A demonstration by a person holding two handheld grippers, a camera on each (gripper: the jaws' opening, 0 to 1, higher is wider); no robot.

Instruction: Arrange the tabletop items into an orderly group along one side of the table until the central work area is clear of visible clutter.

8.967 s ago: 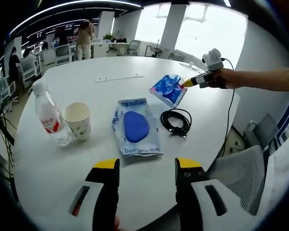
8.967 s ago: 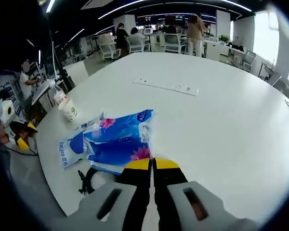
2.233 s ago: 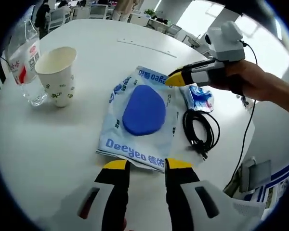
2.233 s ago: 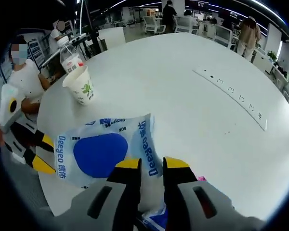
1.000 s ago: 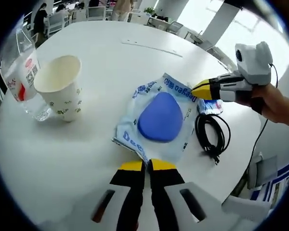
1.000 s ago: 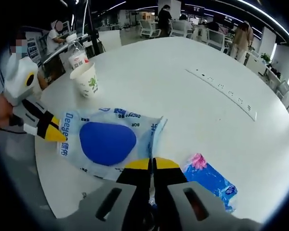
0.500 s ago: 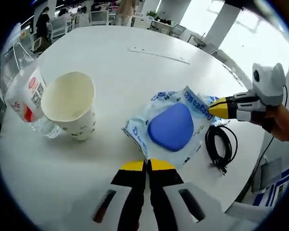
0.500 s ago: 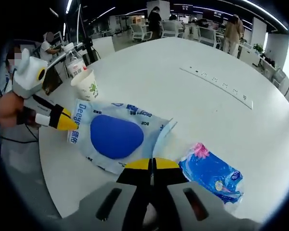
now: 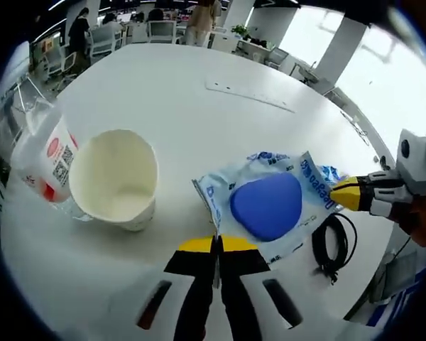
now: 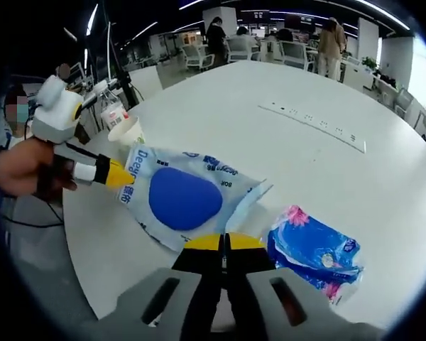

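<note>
Both of your grippers are pinching the same pack (image 9: 270,206), one at each end, so it hangs stretched between them just above the bench (image 9: 170,106). Your left gripper (image 9: 216,245) has its jaws pressed together on the pack's near edge, and from there the pack runs straight ahead and to the right, where your right gripper (image 9: 341,193) holds the far corner. In the right gripper view, that gripper (image 10: 224,243) shows jaws closed on the pack's near edge, with your left gripper (image 10: 117,174) gripping the far end. Holding it at two ends looks meant to keep the soft pack flat while you carry it toward the group. The cup (image 9: 117,181) sits just ahead and left of your left gripper, touching or nearly touching the bottle (image 9: 42,160) on its far side; these two look like the start of the orderly row. The cable (image 9: 334,245) lies coiled to the right of your left gripper, beyond the pack. The blue tissue pack (image 10: 316,252) rests just ahead and right of your right gripper, apart from the cup and bottle, so it probably remains to be moved, like the cable.
</note>
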